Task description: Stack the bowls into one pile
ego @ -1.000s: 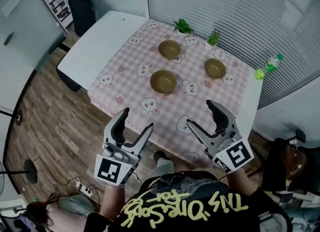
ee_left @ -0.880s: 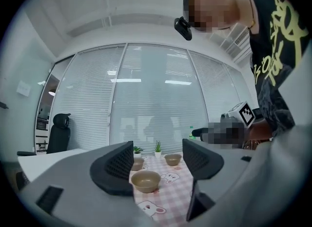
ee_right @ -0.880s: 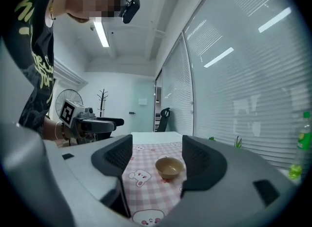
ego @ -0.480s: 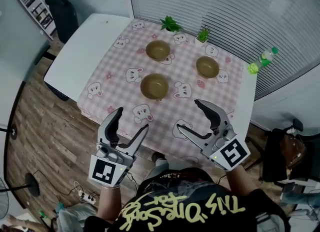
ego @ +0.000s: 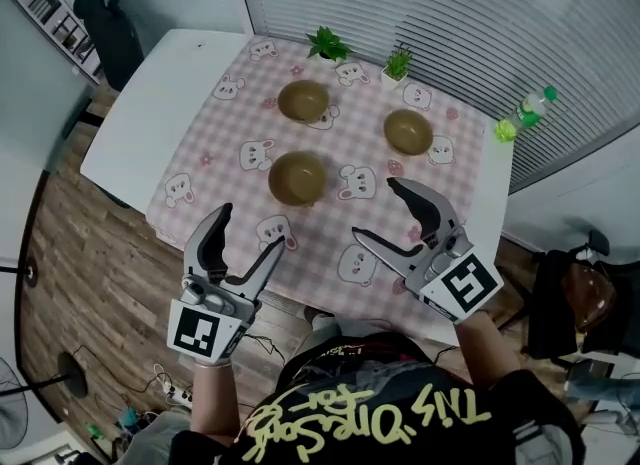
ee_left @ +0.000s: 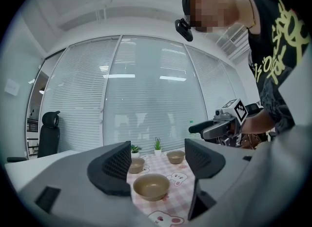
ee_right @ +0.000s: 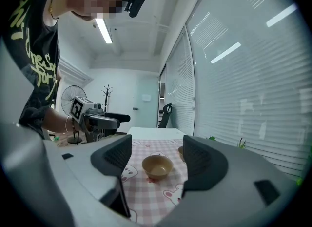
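Three brown bowls sit on a pink checked tablecloth [ego: 225, 158] printed with rabbits, none nested yet. The near bowl [ego: 297, 177] sits toward the cloth's middle, closest to the person. The second bowl [ego: 303, 100] sits farther back at the head view's left, and the third bowl [ego: 408, 131] farther back at that view's right. All are upright, empty and well apart from one another. The cloth covers most of a white table [ego: 150, 118], leaving a bare stretch at the head view's left. A leafy potted plant [ego: 327, 45] and a grassy potted plant [ego: 397, 63] stand at the cloth's far edge, by the window blinds [ego: 450, 13]. A green bottle [ego: 525, 115] stands near the table's far corner at the view's right. A black office chair [ego: 105, 28] stands beyond the table's other end, on a wood floor [ego: 70, 253]. The left gripper [ego: 250, 228] is held level at the cloth's near edge, short of the bowls. Its jaws are spread wide and have just been opening further, with nothing between them. Its own view frames the near bowl in the gap, but beyond the tips and untouched. The right gripper [ego: 377, 211] is over the near part of the cloth, also level, jaws spread and pinching nothing. Its view shows the near bowl ahead through the gap, clear of both pads. The grippers are side by side and apart.
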